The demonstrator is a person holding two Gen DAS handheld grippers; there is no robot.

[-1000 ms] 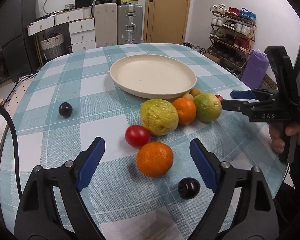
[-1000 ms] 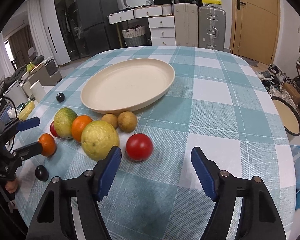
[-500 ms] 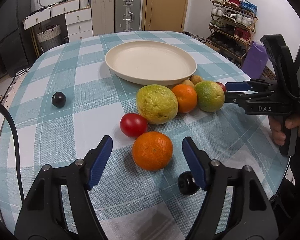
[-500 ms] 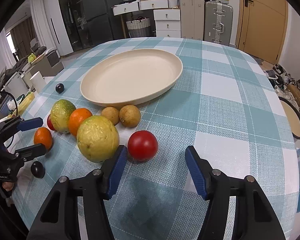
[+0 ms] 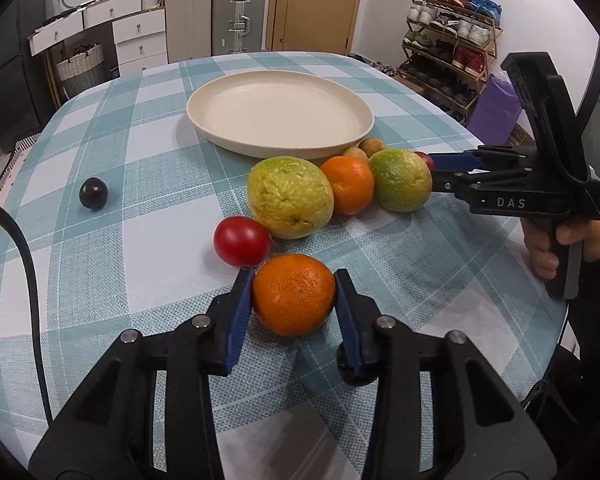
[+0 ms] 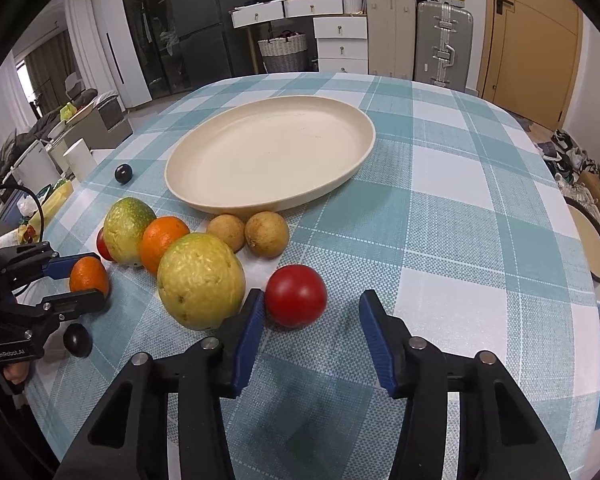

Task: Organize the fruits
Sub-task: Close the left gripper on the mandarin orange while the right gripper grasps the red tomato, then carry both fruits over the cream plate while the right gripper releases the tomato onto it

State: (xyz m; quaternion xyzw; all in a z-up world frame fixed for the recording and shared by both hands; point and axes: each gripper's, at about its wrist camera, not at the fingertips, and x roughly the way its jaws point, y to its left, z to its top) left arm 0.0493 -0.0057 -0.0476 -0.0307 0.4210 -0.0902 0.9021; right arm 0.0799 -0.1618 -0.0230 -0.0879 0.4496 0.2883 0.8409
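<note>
Basically nothing is sorted yet, the cream plate (image 5: 280,120) is sitting bare and every fruit is lying on the checked tablecloth (image 5: 100,260).

Going left to right in the left wrist view: a dark plum (image 5: 93,193) is sitting alone at about 9 o'clock from the plate, well apart from everything. Then the left gripper (image 5: 293,294) is closing its blue pads on both sides of an orange (image 5: 294,294), looks like both are touching it, fruit resting on the cloth. A red tomato (image 5: 242,240) is sitting just beside it at 11 o'clock. Past that, the row at the plate's 6 o'clock edge: big yellow-green citrus (image 5: 290,196), second orange (image 5: 350,184), green citrus (image 5: 400,184), two small brown fruits (image 5: 372,146).

The right gripper (image 6: 312,314) is hanging wide open, gripping nothing, with another tomato (image 6: 296,295) sitting just inside its left pad. Another dark plum (image 6: 77,339) is lying by the left gripper.

So I'm guessing first pick is happening now, all fruit left to go.
</note>
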